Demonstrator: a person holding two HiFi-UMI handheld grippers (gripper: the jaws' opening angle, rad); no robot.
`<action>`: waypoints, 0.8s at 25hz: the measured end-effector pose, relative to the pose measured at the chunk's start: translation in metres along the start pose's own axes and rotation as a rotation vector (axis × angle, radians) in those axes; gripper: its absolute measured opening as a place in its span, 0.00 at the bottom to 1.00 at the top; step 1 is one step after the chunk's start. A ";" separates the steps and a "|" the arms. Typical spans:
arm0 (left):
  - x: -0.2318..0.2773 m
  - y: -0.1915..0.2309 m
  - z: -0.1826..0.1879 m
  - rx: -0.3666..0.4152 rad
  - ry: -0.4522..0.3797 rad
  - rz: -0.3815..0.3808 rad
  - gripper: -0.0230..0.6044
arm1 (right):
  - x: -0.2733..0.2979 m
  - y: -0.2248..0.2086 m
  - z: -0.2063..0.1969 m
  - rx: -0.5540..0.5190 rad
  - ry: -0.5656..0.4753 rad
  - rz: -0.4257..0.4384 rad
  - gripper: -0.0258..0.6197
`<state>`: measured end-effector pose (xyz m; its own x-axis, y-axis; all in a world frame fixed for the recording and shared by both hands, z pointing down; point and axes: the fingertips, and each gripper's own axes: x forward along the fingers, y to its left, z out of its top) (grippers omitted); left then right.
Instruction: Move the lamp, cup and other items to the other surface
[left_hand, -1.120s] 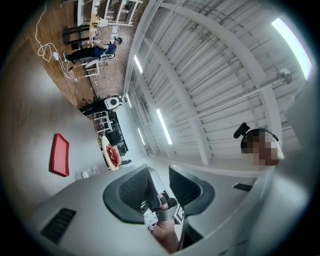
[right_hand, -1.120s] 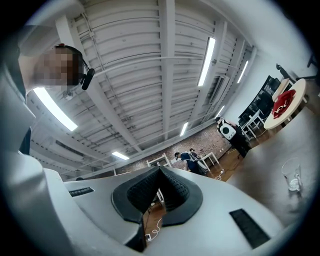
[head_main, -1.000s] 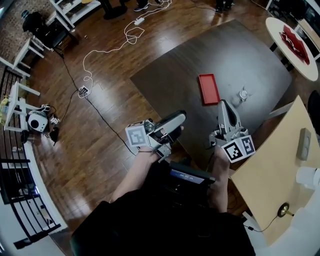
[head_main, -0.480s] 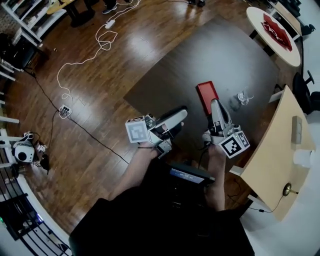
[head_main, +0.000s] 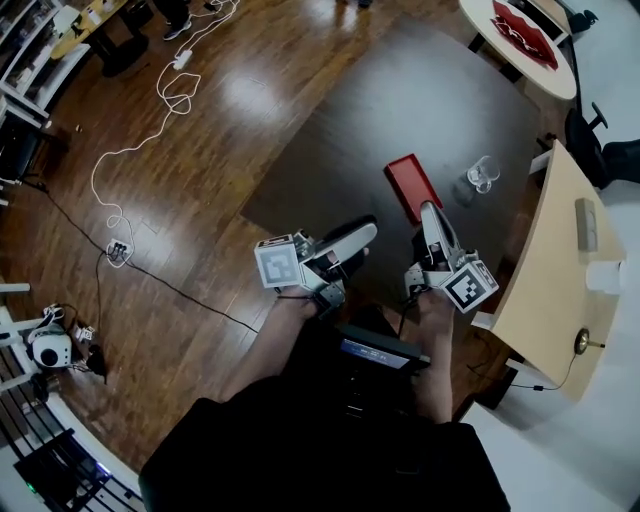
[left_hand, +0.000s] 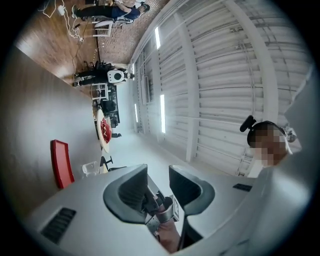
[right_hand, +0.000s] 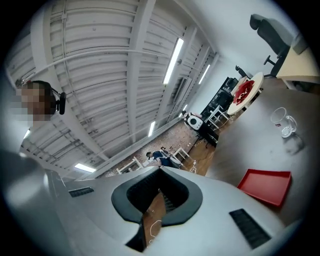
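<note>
1 red tray + 1 clear glass cup on the dark table, upper centre-right of head view. Cup is near tray's rt side, not touching.

2 claws, both empty. Left gripper, frame centre: jaws apart, nothing btwn. Right gripper: jaws together, tip by tray's near end, not touching it.

Tan surface at rt edge holds 1 grey block + 1 white cylinder.

The head view looks steeply down on the dark brown tabletop at one o'clock. Both gripper views sit just behind their jaws, rolled sideways and tilted ceilingward. All three share the flat red tray and clear glass mug.
</note>
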<state>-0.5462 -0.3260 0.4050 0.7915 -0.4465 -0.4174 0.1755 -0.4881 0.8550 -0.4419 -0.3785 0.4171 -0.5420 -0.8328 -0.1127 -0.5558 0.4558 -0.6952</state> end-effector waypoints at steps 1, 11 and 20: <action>0.000 0.002 0.000 -0.009 0.007 -0.001 0.25 | -0.002 -0.002 -0.002 0.000 0.000 -0.013 0.06; -0.003 0.012 0.000 -0.047 0.048 0.009 0.25 | -0.007 -0.023 -0.010 -0.048 0.025 -0.073 0.06; 0.083 0.069 -0.005 -0.026 0.036 0.088 0.25 | 0.001 -0.129 0.043 0.017 0.038 -0.066 0.06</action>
<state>-0.4656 -0.3929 0.4307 0.8249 -0.4594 -0.3293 0.1192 -0.4281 0.8958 -0.3435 -0.4517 0.4758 -0.5284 -0.8481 -0.0397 -0.5805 0.3949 -0.7121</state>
